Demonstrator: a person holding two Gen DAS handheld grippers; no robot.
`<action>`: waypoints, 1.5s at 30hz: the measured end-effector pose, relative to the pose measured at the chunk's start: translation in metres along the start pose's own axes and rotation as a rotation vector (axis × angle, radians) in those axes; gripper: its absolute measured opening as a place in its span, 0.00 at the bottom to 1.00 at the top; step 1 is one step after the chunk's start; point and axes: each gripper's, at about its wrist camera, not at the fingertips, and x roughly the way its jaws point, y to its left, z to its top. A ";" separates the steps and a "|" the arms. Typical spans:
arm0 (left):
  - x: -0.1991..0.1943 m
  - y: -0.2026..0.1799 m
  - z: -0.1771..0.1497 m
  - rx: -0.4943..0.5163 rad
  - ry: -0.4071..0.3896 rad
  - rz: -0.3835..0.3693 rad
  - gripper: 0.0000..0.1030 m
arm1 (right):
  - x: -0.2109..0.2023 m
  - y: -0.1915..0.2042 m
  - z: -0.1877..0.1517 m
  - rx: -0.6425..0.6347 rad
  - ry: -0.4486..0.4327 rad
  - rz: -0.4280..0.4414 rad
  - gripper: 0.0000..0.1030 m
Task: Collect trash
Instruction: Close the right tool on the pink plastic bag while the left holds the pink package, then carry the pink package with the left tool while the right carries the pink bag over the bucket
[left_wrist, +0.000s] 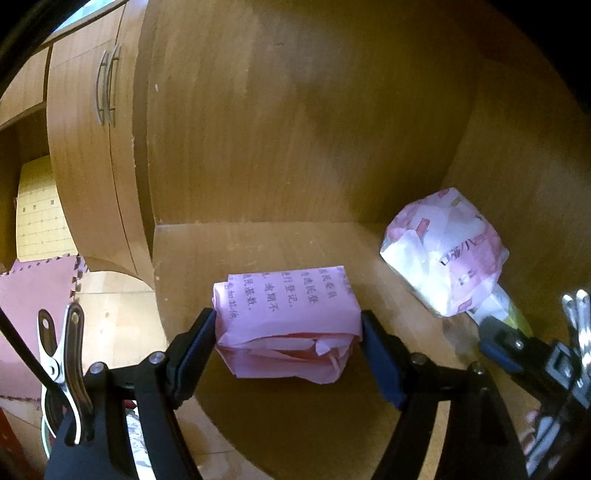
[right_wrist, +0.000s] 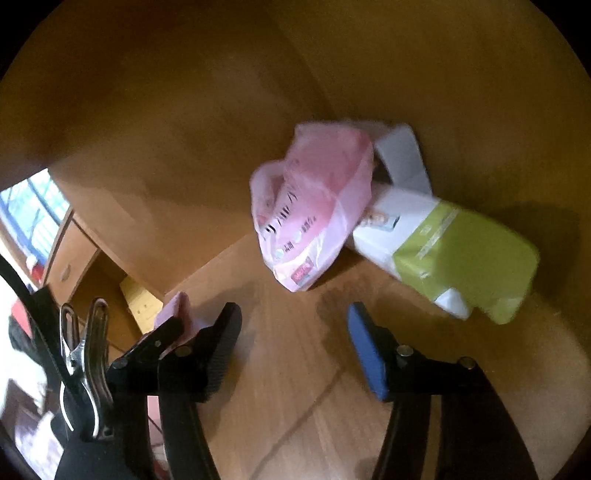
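The left gripper has its two blue-padded fingers pressed against the sides of a folded pink paper packet printed with black characters, which sits on the wooden desktop near its front edge; the jaws look clamped on it. The right gripper stands open with nothing between its fingers, aimed at a crumpled pink-and-white plastic bag lying near the back corner, touching a white-and-lime-green plastic package beside it. That view is blurred, so fine detail is lost. In the left view the same crumpled bag sits well to the right of the packet, against the side panel.

For the step in hand, judged as lifting the packet clear, a firm squeeze should do, since folded paper gives and may slip or unfold from its loose lower flaps. Lifting straight up before carrying away would likely avoid dragging it. The right gripper would do best to straddle the bag's bulk, not its thin edge.
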 end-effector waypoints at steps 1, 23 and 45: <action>0.001 0.002 0.000 0.001 0.003 0.005 0.77 | 0.006 -0.002 0.001 0.021 0.015 -0.004 0.60; 0.016 0.004 0.003 -0.019 0.033 -0.008 0.77 | 0.050 0.023 0.035 -0.037 -0.017 -0.082 0.14; -0.053 0.021 -0.029 -0.005 0.042 -0.014 0.77 | -0.033 0.016 -0.052 0.089 0.036 0.134 0.11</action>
